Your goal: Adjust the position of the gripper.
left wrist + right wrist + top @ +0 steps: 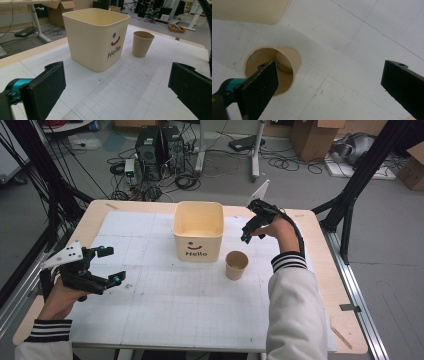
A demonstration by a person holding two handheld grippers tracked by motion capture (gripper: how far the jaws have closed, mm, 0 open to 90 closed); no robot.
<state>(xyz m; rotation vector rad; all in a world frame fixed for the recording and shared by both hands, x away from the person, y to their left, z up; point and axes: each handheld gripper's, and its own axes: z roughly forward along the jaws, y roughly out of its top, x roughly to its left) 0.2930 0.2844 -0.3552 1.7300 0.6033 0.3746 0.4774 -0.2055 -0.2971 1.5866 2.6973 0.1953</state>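
Paper cup [236, 264] stands upright on the white gridded mat [200, 305], just to the right of the cream tub [198, 231] marked "Hello" and apart from it. Its long axis is vertical and its mouth faces up; the right gripper view looks down into it and shows nothing inside.

Right gripper [248, 234] hangs above the mat beyond the cup and beside the tub's right wall, pointing downward. Its jaws are spread wide with nothing between them. In the right gripper view the cup [272, 70] lies low and to the left, partly behind the left jaw rather than centred in the gap, so the cup sits off to one side of the gripper's line and nearer the person than the fingertips.

Left gripper [110, 265] is held low over the mat's left side, well apart from both vessels, its jaws likewise parted and empty. The left gripper view looks across the mat at the tub [96, 37] with the cup [142, 43] behind and to its right.

Right hand is clearly the nearer one to the cup. Judged from this layout, a grasp would call for shifting the right gripper back toward the person until the cup's wall or rim falls between the jaws.
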